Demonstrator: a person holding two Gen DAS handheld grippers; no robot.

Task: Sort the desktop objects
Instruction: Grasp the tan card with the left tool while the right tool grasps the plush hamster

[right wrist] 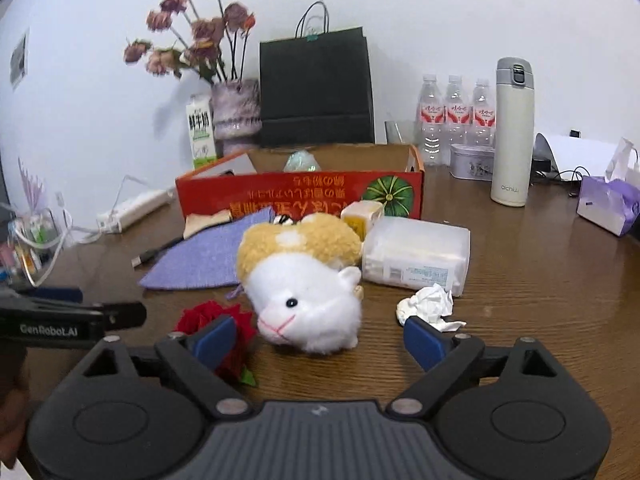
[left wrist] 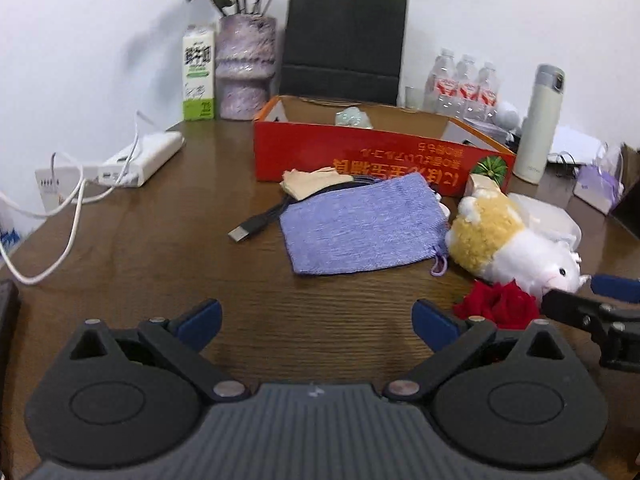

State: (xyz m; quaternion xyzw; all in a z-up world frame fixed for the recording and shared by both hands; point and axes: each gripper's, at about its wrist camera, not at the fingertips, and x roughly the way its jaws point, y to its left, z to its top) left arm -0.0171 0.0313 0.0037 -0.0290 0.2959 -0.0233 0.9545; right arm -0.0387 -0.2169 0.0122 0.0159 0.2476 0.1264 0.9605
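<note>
Most items are still loose on the worktop [right wrist: 520, 280]: plush hamster [right wrist: 300, 280] at 12 o'clock before the right gripper [right wrist: 316, 340], purple pouch [left wrist: 360, 228] ahead of the left gripper [left wrist: 316, 324]. Both fingers gape wide, empty. One greenish thing sits in the red box [right wrist: 300, 196]. "GenRobot.AI" reads on the left gripper, "aichiw" on the flask [right wrist: 512, 132]
</note>
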